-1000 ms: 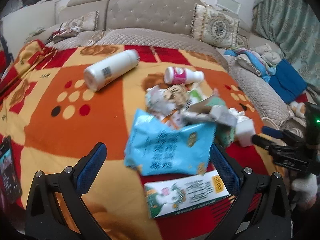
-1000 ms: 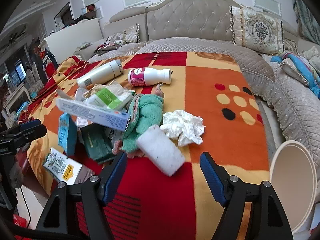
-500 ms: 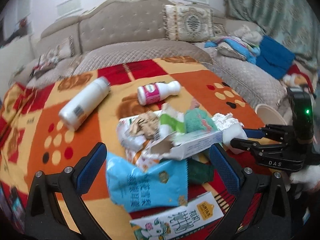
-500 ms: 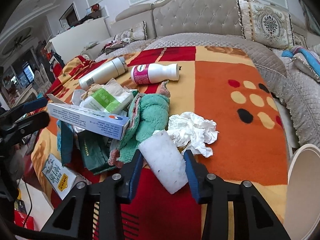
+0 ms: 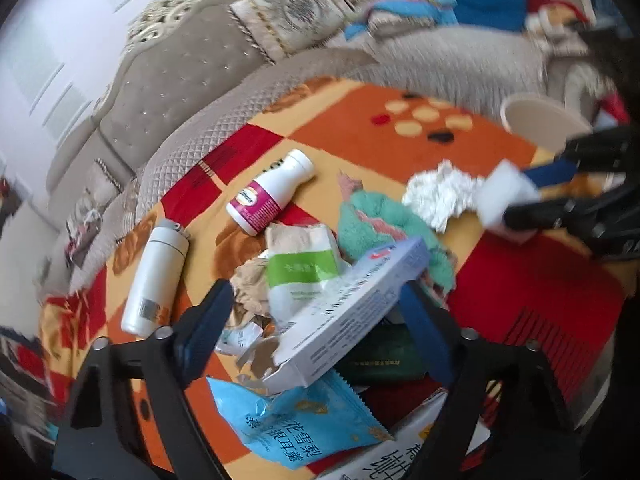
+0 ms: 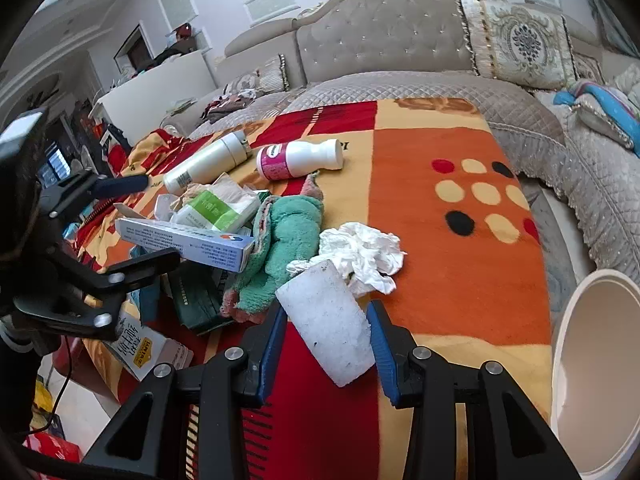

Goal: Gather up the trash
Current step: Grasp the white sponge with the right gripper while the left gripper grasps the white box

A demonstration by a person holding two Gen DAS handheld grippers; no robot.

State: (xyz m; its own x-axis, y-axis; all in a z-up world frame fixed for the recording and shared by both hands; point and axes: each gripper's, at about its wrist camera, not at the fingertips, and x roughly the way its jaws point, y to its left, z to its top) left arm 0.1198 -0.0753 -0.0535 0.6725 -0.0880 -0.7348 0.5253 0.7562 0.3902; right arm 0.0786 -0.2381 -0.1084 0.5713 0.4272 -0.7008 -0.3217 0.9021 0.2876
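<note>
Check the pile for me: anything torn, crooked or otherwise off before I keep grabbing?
Yes. The long white-and-blue carton has one end ripped open and ragged, and it lies tilted across the pile rather than flat. Both bottles, the plain white bottle and the pink-labelled bottle, lie tipped on their sides on the blanket. No spill shows.

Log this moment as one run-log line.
phase: collecting trash | right gripper: shut on white foam block | left gripper: closing around long white box, not yet gripped | bin: at right

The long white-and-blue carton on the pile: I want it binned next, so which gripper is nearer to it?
Left. The left gripper straddles the long carton, jaws closing. The right gripper sits apart, clamped on the white foam block.
</note>
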